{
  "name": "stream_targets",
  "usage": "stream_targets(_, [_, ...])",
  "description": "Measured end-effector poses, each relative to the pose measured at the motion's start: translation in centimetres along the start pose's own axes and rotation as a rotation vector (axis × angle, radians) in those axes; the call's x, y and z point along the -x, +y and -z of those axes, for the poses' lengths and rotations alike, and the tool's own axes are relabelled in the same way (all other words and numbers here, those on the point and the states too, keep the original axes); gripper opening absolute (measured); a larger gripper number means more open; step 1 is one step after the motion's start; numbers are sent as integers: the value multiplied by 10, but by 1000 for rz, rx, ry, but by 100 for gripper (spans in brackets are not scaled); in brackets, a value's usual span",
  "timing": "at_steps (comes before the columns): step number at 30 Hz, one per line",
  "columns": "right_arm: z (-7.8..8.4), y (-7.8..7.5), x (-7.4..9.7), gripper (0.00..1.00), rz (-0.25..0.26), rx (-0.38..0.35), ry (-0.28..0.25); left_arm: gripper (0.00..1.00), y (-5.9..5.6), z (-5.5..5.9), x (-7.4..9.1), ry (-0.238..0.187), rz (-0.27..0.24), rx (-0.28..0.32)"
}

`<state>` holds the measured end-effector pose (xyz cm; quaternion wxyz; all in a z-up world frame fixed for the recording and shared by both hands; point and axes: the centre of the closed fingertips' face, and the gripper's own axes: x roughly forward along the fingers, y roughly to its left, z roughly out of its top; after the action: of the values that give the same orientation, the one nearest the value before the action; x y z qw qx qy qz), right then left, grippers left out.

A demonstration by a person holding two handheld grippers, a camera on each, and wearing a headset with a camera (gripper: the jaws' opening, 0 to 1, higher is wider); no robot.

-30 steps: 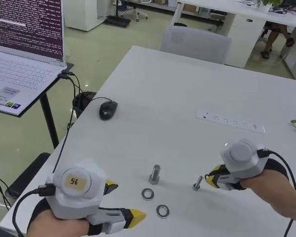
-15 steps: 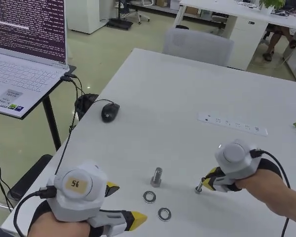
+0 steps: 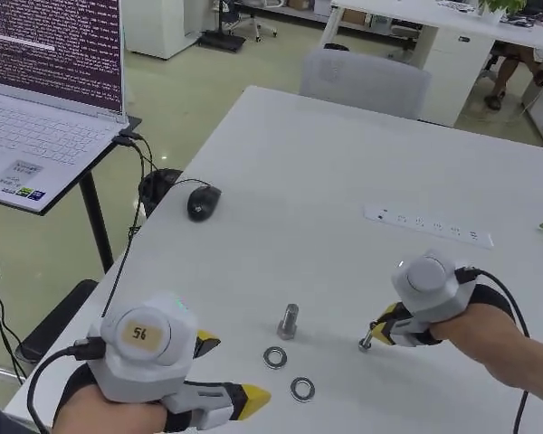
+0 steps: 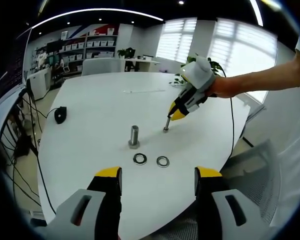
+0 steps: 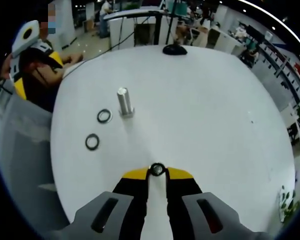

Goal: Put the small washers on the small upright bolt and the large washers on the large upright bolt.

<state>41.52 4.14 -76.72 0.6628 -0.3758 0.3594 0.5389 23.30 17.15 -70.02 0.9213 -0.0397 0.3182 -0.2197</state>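
The large bolt (image 3: 288, 322) stands upright on the white table (image 3: 344, 181), with two large washers (image 3: 274, 357) (image 3: 301, 390) lying flat just in front of it. To their right stands the small bolt (image 3: 366, 342). My right gripper (image 3: 386, 327) has its yellow tips right at the top of that bolt. In the right gripper view its jaws are shut on a small washer (image 5: 157, 164), which covers the bolt. My left gripper (image 3: 228, 371) hovers open near the front edge, with nothing between its fingers (image 4: 110, 173).
A black mouse (image 3: 200, 201) and its cable lie at the table's left edge. A white power strip (image 3: 428, 225) lies further back on the right. A laptop (image 3: 36, 136) sits on a stand to the left, and a grey chair (image 3: 366, 81) stands behind the table.
The right gripper has barely shifted at the small bolt. The left gripper and the large washers have not moved. The head camera has drifted a little.
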Motion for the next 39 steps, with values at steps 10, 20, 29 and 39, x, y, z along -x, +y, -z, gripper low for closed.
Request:
stream_targets(10, [3,2,-5,14,-10,-10,14,58,1,0,2,-2,-6,3])
stream_targets(20, [15,5,-19,13,-22,-46,30,58,0,1,1,2,-4,1])
stream_targets(29, [27,10,-31,13,-15,-104,34,58,0,2,4,5,-10,-1])
stream_targets(39, [37,22,-34,13,-37,-150,25,58,-2,3,4,5,-14,0])
